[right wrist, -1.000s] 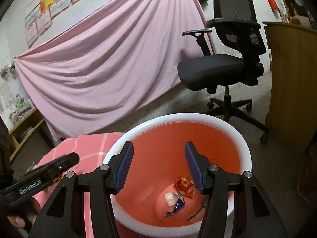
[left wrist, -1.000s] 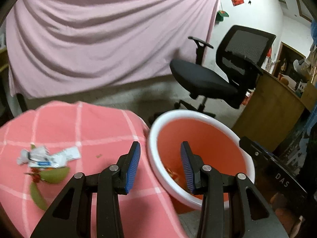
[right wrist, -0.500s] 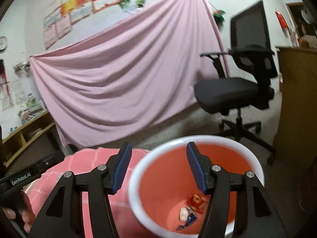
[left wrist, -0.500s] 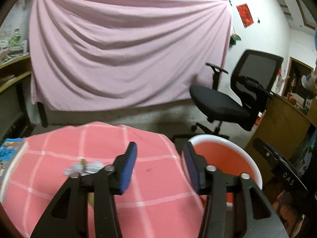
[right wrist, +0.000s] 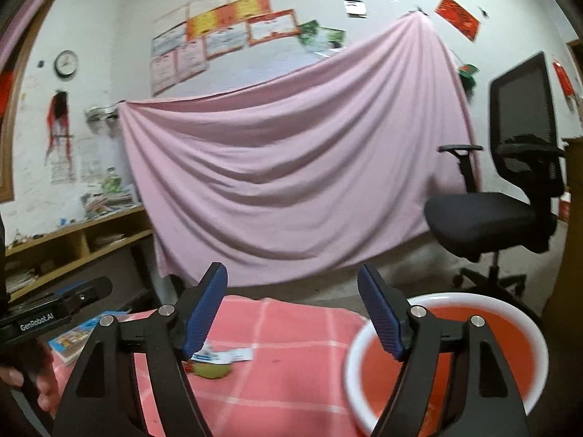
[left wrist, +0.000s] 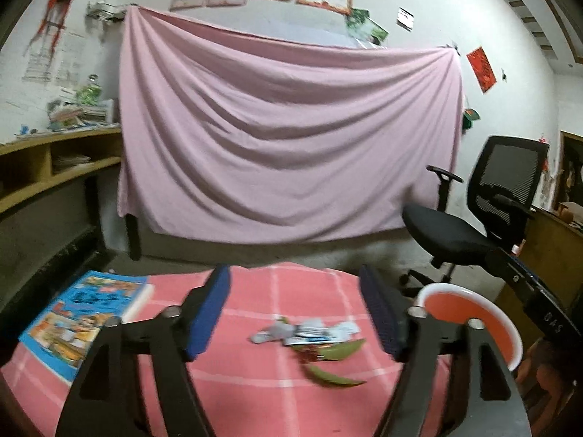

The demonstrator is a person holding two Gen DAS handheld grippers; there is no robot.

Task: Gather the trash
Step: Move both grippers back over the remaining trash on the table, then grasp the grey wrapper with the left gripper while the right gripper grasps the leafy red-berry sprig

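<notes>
A small heap of trash lies on the pink checked table (left wrist: 255, 382): a crumpled white-and-blue wrapper (left wrist: 306, 331) and green peels with red scraps (left wrist: 333, 358). My left gripper (left wrist: 297, 313) hovers above and in front of it, jaws opening, nothing between them. The orange bin with a white rim (left wrist: 470, 318) stands at the table's right edge. In the right wrist view my right gripper (right wrist: 293, 313) is also opening and empty, held between the wrapper (right wrist: 226, 356), the green peel (right wrist: 213, 369) and the bin (right wrist: 517, 349). The left gripper's body (right wrist: 54, 309) shows at the left edge.
A blue picture book (left wrist: 87, 320) lies on the table's left part. A black office chair (left wrist: 473, 218) stands behind the bin, a wooden desk (left wrist: 550, 251) to its right. A pink sheet (left wrist: 284, 145) hangs on the far wall, shelves (left wrist: 47, 167) at the left.
Both grippers have lifted and swung left, away from over the bin toward the table, and their jaws have widened. The trash heap now sits centred before the left gripper.
</notes>
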